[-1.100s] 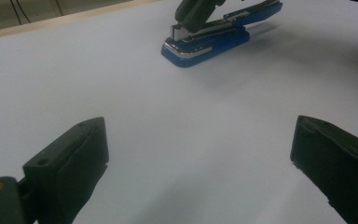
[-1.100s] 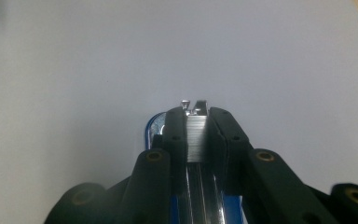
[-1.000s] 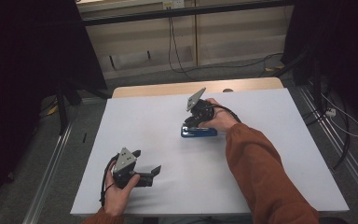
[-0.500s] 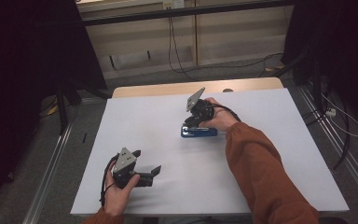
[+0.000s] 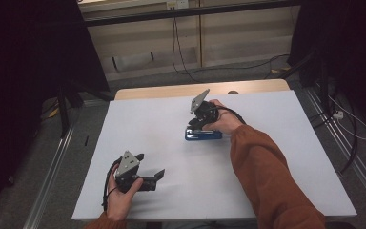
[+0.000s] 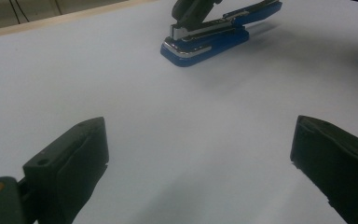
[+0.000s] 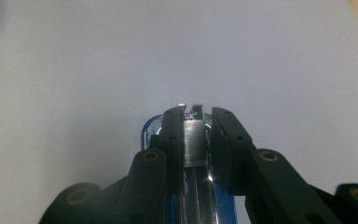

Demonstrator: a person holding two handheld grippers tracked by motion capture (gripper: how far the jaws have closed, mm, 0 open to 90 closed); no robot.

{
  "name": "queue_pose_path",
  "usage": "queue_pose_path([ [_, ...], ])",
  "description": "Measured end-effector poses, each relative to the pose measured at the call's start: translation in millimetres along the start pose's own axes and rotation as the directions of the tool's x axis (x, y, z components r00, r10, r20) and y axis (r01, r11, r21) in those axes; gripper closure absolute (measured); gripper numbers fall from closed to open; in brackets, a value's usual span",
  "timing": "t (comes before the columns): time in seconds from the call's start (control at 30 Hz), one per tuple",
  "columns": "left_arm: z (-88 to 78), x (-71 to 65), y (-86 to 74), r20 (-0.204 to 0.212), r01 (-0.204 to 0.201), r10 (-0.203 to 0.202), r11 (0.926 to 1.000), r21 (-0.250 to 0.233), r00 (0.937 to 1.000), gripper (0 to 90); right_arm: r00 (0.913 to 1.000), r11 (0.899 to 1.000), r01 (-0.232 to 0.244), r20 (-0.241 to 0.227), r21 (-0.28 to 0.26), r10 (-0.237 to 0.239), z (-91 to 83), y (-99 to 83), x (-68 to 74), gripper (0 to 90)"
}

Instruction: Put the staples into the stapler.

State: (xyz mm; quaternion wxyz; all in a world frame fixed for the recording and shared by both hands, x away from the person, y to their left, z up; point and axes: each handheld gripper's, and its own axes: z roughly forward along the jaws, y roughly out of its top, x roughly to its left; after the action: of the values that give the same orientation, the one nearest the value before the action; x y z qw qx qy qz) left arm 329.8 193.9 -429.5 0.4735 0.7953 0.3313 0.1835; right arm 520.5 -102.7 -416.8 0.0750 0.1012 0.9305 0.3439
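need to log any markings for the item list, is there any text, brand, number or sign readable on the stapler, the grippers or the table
None can be read.
Blue stapler: no brand or number legible on its base or metal arm; the right gripper is shut on that arm.
Left gripper: grey plate and black jaws carry no readable marks.
White table: plain, no print or sign.

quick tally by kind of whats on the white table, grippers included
stapler: 1, blue, its metal top arm between the right gripper's jaws
grippers: 2, the left gripper open and resting on the table, the right gripper shut on the stapler
total: 3
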Motion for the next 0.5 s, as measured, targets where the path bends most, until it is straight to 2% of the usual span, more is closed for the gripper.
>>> queue_pose_path([
  [0.23, 0.0, 0.0, 0.0, 0.0, 0.001, -0.001, 1.0, -0.002, 1.0, 4.3, 0.9999, 1.0, -0.013, 0.005, 0.001, 0.013, -0.7, -0.9, -0.2, 72.9],
  [0.3, 0.1, -0.1, 0.0, -0.001, 0.003, -0.003, 1.0, -0.003, 1.0, 4.3, 0.9998, 1.0, -0.019, 0.008, -0.001, 0.019, -1.4, -0.8, 0.2, 69.9],
  [0.37, -0.1, 0.2, 0.1, -0.003, 0.001, -0.001, 1.0, -0.004, 1.0, 4.3, 0.9994, 0.999, -0.031, 0.017, -0.014, 0.031, -3.1, -0.9, 0.2, 68.6],
  [0.5, 0.0, 0.5, 0.0, -0.002, 0.003, -0.003, 1.0, -0.005, 1.0, 4.3, 0.9968, 0.997, -0.065, 0.044, -0.034, 0.066, -4.7, -4.3, 0.8, 57.7],
])
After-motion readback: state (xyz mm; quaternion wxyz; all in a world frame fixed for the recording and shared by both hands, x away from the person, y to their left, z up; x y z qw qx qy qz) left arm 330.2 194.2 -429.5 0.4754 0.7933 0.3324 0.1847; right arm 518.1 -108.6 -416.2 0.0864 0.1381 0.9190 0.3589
